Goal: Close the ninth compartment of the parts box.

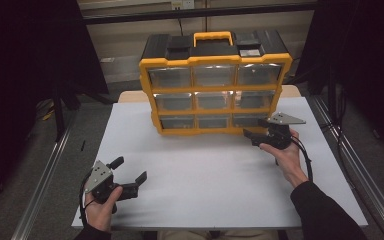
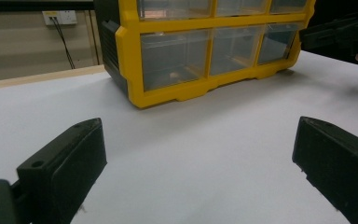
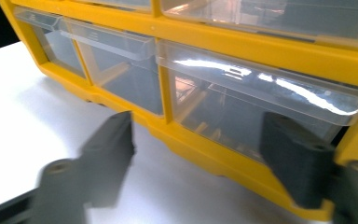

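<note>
A yellow-and-black organizer cabinet (image 1: 215, 90) with three rows of clear drawers stands at the back of the white table (image 1: 205, 170). My right gripper (image 1: 255, 129) is at the cabinet's bottom right corner, pointing at the bottom right drawer (image 1: 247, 120). In the right gripper view the right gripper (image 3: 198, 121) is open just in front of that drawer (image 3: 261, 107), and its pads are not pressing on anything. My left gripper (image 1: 129, 169) rests near the front left of the table, open and holding nothing. In the left gripper view the left gripper (image 2: 198, 140) faces the cabinet (image 2: 130, 70) across bare table.
An orange carry handle (image 1: 212, 36) tops the cabinet. Metal rails (image 1: 45, 175) run along both sides of the table, with dark floor beyond. A wall socket (image 2: 59, 17) sits on the wall behind. The right gripper (image 2: 335, 32) appears far off in the left gripper view.
</note>
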Demonstrator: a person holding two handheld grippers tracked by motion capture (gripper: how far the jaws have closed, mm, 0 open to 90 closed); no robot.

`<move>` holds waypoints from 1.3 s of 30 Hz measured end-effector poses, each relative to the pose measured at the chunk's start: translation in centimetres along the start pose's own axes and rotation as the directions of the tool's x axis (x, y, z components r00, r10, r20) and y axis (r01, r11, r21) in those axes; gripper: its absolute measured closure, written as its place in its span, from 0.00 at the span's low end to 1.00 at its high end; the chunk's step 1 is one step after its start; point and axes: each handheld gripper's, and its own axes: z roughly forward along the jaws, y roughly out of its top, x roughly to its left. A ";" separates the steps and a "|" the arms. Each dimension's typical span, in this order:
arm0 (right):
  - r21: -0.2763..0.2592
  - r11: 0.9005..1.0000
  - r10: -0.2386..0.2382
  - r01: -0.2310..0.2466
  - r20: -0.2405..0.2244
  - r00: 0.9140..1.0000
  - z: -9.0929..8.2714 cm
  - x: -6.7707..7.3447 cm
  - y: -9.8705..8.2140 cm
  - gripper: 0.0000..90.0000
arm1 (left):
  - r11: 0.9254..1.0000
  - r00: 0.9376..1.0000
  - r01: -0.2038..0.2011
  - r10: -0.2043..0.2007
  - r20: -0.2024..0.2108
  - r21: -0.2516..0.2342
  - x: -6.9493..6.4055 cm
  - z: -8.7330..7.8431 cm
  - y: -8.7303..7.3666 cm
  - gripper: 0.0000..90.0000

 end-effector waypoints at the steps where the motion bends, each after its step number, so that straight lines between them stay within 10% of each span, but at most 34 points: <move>1: -0.002 1.000 0.003 -0.003 0.004 1.000 -0.1 0.0 0.0 0.16 | 1.000 1.000 0.000 0.000 -0.001 0.000 0.0 0.0 0.0 0.03; 6: -0.008 1.000 0.014 -0.014 -0.002 1.000 -0.8 0.1 0.0 0.02 | 1.000 1.000 0.003 -0.003 -0.002 0.002 0.1 0.0 0.0 0.03; 39: -0.107 0.994 -0.005 0.010 0.051 0.999 -7.4 1.7 -1.7 0.03 | 1.000 1.000 0.016 -0.016 -0.011 -0.006 0.1 -0.2 0.0 0.03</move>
